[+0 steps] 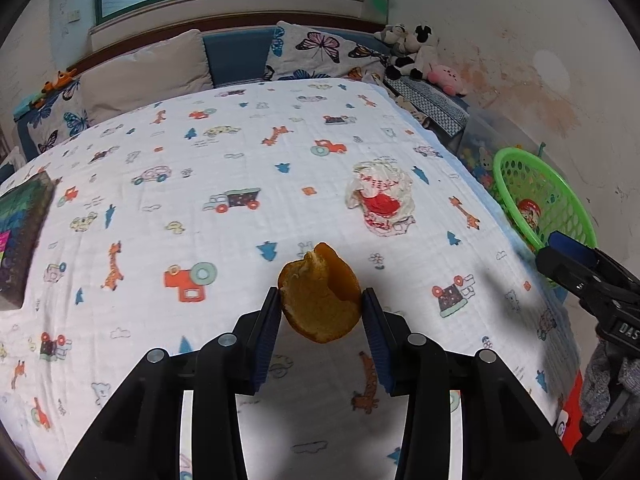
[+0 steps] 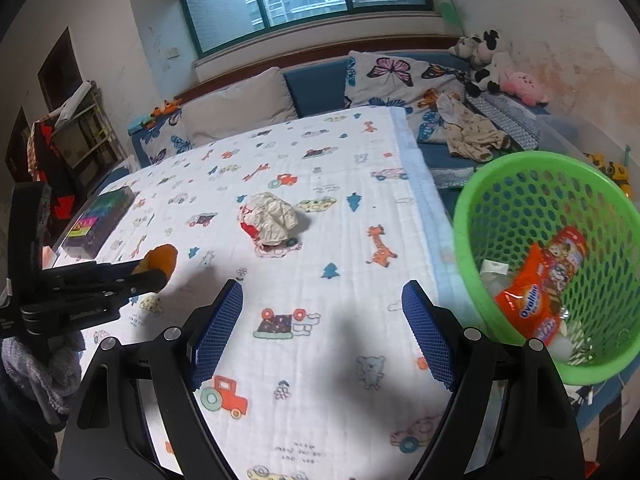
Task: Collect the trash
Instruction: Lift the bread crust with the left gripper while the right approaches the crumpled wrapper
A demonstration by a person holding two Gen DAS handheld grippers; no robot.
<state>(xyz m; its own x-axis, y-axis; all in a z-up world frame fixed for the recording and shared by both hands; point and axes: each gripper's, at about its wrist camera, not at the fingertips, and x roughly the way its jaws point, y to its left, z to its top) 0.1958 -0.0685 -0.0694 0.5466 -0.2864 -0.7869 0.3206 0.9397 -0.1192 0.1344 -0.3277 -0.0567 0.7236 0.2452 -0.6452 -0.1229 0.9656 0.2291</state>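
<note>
**Peel in hand, wrapper still on the bed**

The left gripper has its jaws closed on a piece of orange peel, pinched across its curled sides and held clear above the bed. The peel looks light, thin and springy; the grip is on the curve of the shell, so a harder squeeze would likely fold it rather than break it, and a slack one could let it slide out, since its outer skin is smooth.

The right gripper hangs over the near right part of the bed with its jaws wide and nothing between them. Ahead of it, near the middle of the bed, lies a crumpled wrapper, white with red print. It should be very light and crushable, best taken across its raised bulk rather than at a flat edge.

The green basket stands just beyond the bed's right edge, already holding an orange packet. The way from either gripper to the basket looks open. A dark box sits at the far left, well apart.
</note>
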